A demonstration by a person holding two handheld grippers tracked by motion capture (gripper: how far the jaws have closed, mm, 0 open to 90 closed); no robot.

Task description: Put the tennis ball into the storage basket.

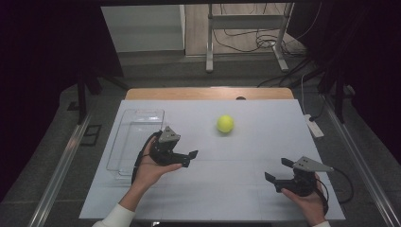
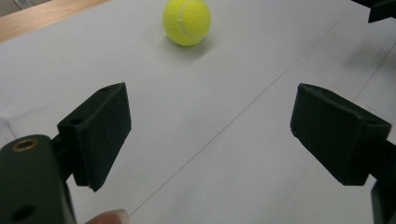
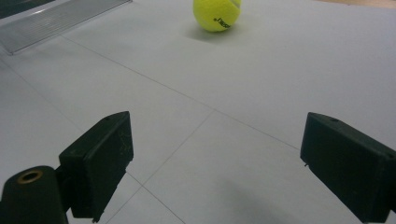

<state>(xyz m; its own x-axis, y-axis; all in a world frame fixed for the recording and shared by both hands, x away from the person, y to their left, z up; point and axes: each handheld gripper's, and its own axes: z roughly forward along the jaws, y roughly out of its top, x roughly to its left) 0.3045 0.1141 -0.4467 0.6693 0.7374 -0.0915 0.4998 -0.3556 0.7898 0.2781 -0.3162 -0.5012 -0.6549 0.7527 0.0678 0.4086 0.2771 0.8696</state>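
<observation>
Lighting: your table is evenly lit from above; surroundings dark.
Shadows: soft one beside your ball.
Focus: your near jaws slightly blurred.
Glare: none.

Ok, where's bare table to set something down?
Most is bare: the stretch between the left gripper and right gripper, and the right side beyond the tennis ball. Tightest at left, where the clear tray sits beside the left gripper.

- A lab or recording studio, by the look of it.
- Black curtains hang at both sides of the frame.
- A metal stand and loose cables sit on the floor at top centre.
</observation>
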